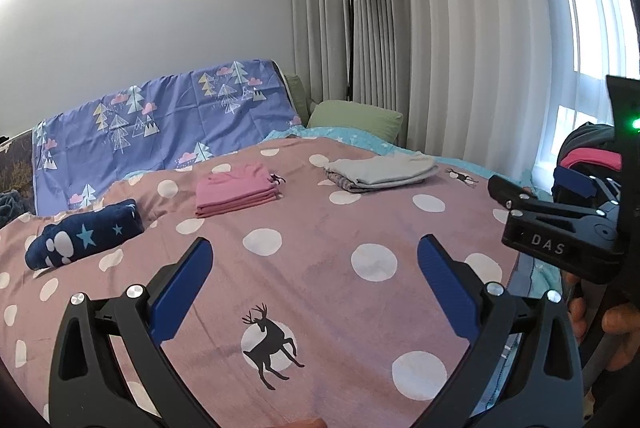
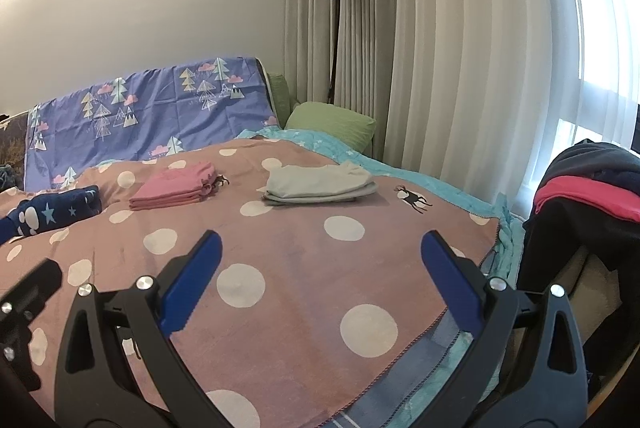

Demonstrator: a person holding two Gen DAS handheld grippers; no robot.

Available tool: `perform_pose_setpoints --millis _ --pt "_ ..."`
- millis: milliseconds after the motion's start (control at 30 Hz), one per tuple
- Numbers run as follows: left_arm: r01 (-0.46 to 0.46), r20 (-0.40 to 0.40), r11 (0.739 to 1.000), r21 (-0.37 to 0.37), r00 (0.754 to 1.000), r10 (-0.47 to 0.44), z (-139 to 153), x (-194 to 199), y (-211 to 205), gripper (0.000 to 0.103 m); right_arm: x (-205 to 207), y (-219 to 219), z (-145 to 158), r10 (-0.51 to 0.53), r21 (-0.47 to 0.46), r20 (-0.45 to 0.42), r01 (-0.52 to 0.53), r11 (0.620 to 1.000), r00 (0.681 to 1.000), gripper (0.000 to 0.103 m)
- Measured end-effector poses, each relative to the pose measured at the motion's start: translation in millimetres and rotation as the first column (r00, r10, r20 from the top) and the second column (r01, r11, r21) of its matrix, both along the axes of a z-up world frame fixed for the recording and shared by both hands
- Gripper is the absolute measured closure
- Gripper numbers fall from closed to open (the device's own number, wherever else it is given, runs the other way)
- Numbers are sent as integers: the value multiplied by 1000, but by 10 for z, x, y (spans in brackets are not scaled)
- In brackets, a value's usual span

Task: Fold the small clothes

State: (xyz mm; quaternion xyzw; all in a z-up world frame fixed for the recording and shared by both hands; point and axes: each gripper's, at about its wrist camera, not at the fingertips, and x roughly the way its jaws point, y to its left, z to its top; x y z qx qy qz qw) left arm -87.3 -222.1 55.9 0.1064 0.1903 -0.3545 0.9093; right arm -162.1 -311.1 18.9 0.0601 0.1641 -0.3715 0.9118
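Left wrist view: we see the left tongs [image 1: 314, 260] spread wide and empty above the pink dotted bedspread [image 1: 320, 288]. Our right tongs [image 2: 320, 258] gape likewise, holding nothing. Farther on lie folded stacks, navy [image 1: 84, 232], pink [image 1: 236, 189], and grey [image 1: 380, 171]; unfolded clothes [image 2: 588, 187] heap beside the bed.

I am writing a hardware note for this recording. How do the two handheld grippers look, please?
Both are alike: the left gripper and the right gripper have black plastic frames with triangular cut-outs, silver round bolts and two ribbed blue finger pads. In the left wrist view, the right gripper's black side carries white letters "DAS" and a small green light. No cables or sleeves are visible.
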Motion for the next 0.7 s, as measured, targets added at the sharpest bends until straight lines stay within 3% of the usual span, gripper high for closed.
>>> perform_pose_setpoints --millis 700 --pt "-5 4 1000 26 1000 5 -77 16 -80 1 59 -80 -110 6 43 -29 -5 999 1000 2"
